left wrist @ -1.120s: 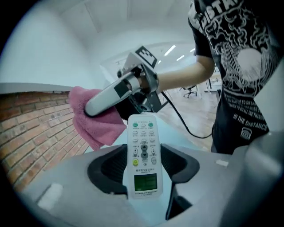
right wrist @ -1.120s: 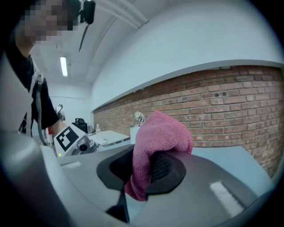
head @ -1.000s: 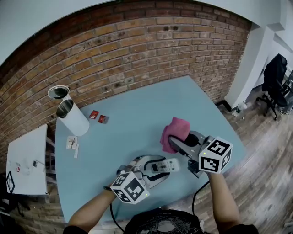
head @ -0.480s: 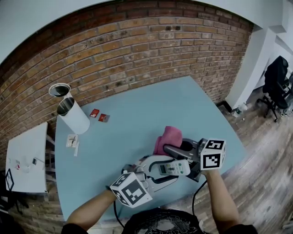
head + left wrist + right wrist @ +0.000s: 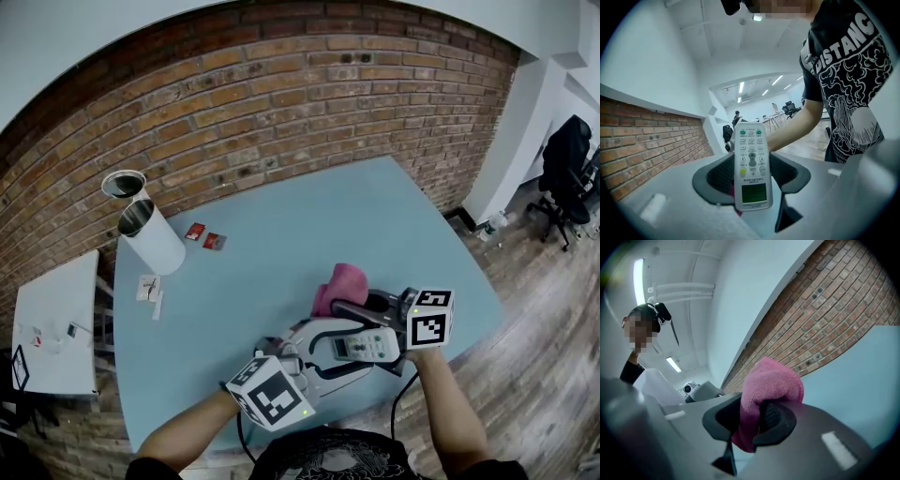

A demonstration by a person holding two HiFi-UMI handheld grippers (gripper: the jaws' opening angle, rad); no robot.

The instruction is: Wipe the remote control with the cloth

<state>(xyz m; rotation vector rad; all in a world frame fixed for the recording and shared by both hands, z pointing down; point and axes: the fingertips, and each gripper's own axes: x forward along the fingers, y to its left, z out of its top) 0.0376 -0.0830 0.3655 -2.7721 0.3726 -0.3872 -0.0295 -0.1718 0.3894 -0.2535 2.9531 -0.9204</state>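
Your head view shows both claws close together above the near edge of the blue desk (image 5: 281,225). Your left claw (image 5: 361,348) holds the remote control (image 5: 367,345) up off the desk, with one jaw pressed on each long side. Your right claw (image 5: 343,306) is squeezed shut on the pink cloth (image 5: 343,279), which sits just past the remote. You cannot tell if the two touch. Only this view shows the white tube (image 5: 150,239) and the two small red things (image 5: 203,236) far off by the brick wall (image 5: 281,94). Your left claw view shows what the head view makes too small to see, and that is the front of the remote. It is white and long, and its far end points away from you. It has two green buttons at that far end, rows of pale buttons, one yellow button on the left, and a little screen that glows green near your end. A bit of pink peeks out behind it. Your right claw view shows the cloth up close. It is fluffy and bunched up, puffs out above the jaws and hangs down below them.
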